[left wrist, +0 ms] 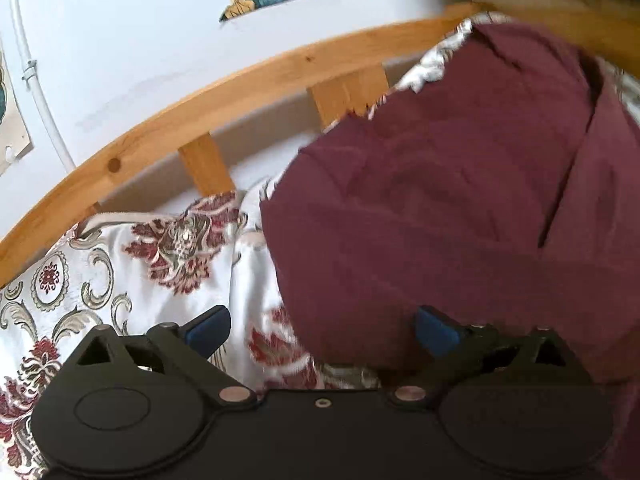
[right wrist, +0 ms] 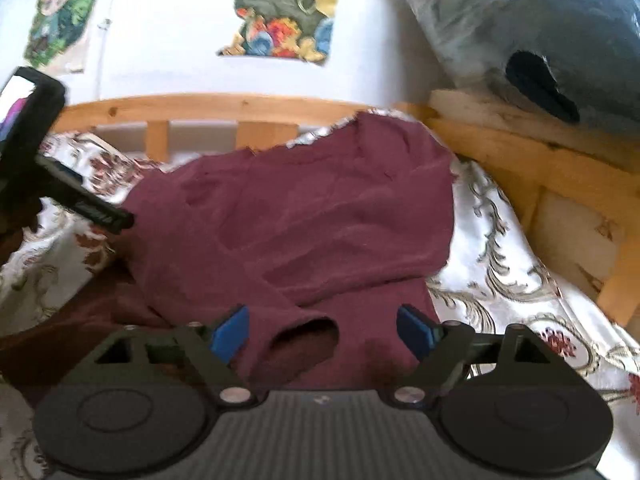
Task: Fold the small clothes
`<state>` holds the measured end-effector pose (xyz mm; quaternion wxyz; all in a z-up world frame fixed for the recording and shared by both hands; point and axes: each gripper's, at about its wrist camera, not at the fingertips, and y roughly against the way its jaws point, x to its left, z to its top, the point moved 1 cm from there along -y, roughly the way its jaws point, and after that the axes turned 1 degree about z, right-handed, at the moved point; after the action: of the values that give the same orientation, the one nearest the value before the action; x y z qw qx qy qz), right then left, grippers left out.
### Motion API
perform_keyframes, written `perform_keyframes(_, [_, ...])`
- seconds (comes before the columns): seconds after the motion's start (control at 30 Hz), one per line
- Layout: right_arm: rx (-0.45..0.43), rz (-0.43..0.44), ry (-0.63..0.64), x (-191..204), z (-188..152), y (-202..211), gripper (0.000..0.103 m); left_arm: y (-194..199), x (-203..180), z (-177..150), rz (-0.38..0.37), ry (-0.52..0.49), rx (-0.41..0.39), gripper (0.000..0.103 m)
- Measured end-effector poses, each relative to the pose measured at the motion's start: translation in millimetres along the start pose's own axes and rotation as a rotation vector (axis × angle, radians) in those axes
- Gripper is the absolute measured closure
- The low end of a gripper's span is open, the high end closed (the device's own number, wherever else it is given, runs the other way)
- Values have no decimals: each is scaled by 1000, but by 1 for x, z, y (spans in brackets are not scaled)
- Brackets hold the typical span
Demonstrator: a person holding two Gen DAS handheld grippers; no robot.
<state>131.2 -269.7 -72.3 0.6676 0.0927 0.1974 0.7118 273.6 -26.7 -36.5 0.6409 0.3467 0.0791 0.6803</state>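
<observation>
A white wall (right wrist: 168, 64) carries colourful cartoon posters (right wrist: 280, 12); a pale pipe (left wrist: 38, 92) runs down it; a pine bed rail (left wrist: 248, 76) with short slats edges a bed under a white bedspread (left wrist: 100, 276) patterned in red and gold

Maroon garment (left wrist: 460, 220) blurred, cut off at the right picture edge; its bed-foot portion hidden behind the right gripper (right wrist: 323, 330).
</observation>
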Motion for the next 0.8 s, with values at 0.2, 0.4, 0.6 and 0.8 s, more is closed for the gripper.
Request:
perform_keyframes(0.2, [111, -79, 123, 13, -14, -21, 7, -28, 26, -7, 80, 154, 107, 4])
perform_keyframes(0.4, [78, -102, 155, 18, -12, -16, 0, -27, 54, -17, 99, 257, 121, 4])
perform_keyframes(0.6, [72, -93, 142, 16, -11, -16, 0, -35, 62, -17, 183, 255, 116, 4])
perform_keyframes(0.8, [77, -96, 152, 18, -12, -16, 0, -47, 63, -22, 201, 269, 143, 4])
